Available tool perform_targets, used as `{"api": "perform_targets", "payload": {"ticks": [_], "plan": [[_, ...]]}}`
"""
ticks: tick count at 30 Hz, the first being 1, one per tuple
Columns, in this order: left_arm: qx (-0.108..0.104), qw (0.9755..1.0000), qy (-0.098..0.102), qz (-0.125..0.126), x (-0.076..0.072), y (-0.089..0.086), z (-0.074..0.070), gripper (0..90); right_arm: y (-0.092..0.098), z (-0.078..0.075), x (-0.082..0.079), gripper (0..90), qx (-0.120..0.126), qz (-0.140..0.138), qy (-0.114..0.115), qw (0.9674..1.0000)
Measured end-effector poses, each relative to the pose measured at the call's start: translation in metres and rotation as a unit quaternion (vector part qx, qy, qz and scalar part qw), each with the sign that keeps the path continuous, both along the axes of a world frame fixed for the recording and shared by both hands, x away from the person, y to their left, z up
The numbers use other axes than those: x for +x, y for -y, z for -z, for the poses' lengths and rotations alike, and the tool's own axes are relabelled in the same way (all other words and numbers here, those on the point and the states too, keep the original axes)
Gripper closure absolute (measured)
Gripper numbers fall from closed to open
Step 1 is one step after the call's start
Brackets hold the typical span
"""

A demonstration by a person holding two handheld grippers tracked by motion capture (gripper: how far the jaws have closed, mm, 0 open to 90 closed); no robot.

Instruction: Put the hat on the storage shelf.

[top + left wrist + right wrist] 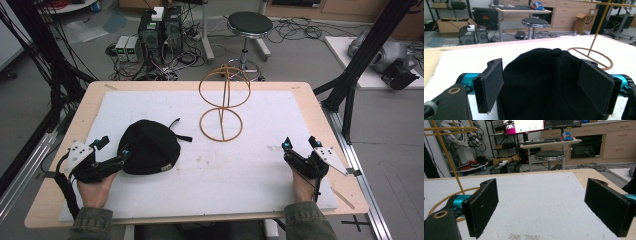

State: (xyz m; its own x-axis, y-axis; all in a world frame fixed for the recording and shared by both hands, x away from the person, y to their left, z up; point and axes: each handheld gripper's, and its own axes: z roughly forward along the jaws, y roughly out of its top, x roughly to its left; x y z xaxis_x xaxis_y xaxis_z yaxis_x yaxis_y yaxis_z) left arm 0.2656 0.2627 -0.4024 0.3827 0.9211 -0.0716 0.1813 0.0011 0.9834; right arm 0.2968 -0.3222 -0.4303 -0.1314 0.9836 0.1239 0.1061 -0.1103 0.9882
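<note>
High view: a black cap (148, 146) lies on the white mat (250, 170), left of centre, with the wire hat stand (223, 102) just beyond it toward the table's far edge. The left gripper (123, 152) sits at the cap's near-left edge; in the left gripper view its jaws stand wide apart on either side of the crown, gripping nothing yet. The right gripper (299, 143) rests well apart on bare mat, jaws spread and empty. To grasp well, I judge the left jaws should close on a fold of fabric near the rim, not the whole crown. A distant cardboard box (589, 17) bears lettering, possibly "SF"; nothing else is legible.
</note>
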Motion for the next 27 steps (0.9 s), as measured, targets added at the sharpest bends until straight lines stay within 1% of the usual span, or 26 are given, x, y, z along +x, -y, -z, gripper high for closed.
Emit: {"api": "perform_targets", "payload": {"ticks": [1,2,3,4,5,8,10,11,12,13,14,16,18,21,22,25,27], "plan": [[0.000,1.0000,0.000,0.000,0.000,0.000,0.000,21.4,0.000,0.000,0.000,11.2,0.000,0.000,0.000,1.0000],[0.009,0.9999,-0.003,0.008,0.002,0.002,0.001,21.1,0.000,0.000,0.000,11.1,0.000,0.000,0.000,1.0000],[0.009,0.9999,-0.003,0.008,0.002,0.002,0.001,20.8,0.000,0.000,0.000,11.1,0.000,0.000,0.000,1.0000],[0.014,0.9998,-0.009,0.014,0.004,0.005,0.001,20.5,0.000,0.000,0.000,11.1,0.000,-0.001,-0.001,1.0000],[0.014,0.9998,-0.009,0.014,0.004,0.005,0.001,20.4,0.000,0.000,0.000,11.2,0.000,-0.001,-0.001,1.0000],[0.017,0.9994,-0.017,0.025,0.008,0.010,0.004,19.9,0.000,0.000,0.000,11.2,0.000,-0.002,-0.001,1.0000],[0.018,0.9993,-0.019,0.025,0.010,0.011,0.005,19.9,0.000,0.000,0.001,11.1,-0.003,-0.001,0.000,1.0000],[0.017,0.9993,-0.022,0.025,0.011,0.014,0.006,19.9,0.000,0.000,0.001,11.1,-0.003,-0.001,0.000,1.0000],[0.021,0.9989,-0.028,0.030,0.015,0.018,0.009,19.9,0.000,0.000,0.001,11.2,-0.002,-0.001,0.001,1.0000],[0.021,0.9989,-0.028,0.030,0.015,0.018,0.009,20.0,0.000,0.000,0.001,11.2,-0.002,-0.001,0.001,1.0000],[0.022,0.9987,-0.033,0.031,0.020,0.023,0.011,20.0,0.000,0.000,0.000,11.1,-0.003,-0.002,0.000,1.0000],[0.023,0.9987,-0.032,0.032,0.022,0.025,0.012,20.2,-0.001,0.000,0.000,11.1,-0.002,-0.003,0.000,1.0000],[0.032,0.9985,-0.039,0.023,0.027,0.027,0.015,20.2,0.000,0.000,0.000,11.1,-0.002,-0.004,0.000,1.0000],[0.037,0.9982,-0.042,0.023,0.027,0.027,0.016,20.5,0.000,0.000,0.000,11.1,-0.002,-0.006,0.001,1.0000],[0.046,0.9978,-0.043,0.021,0.027,0.026,0.017,20.5,0.000,0.000,0.000,11.2,-0.001,-0.008,-0.002,1.0000],[0.050,0.9973,-0.049,0.021,0.027,0.025,0.018,20.6,0.000,0.000,0.000,11.1,0.000,-0.009,-0.001,1.0000],[0.054,0.9967,-0.054,0.029,0.028,0.026,0.019,21.4,0.000,0.000,0.001,11.1,0.002,-0.009,-0.001,1.0000]]}}
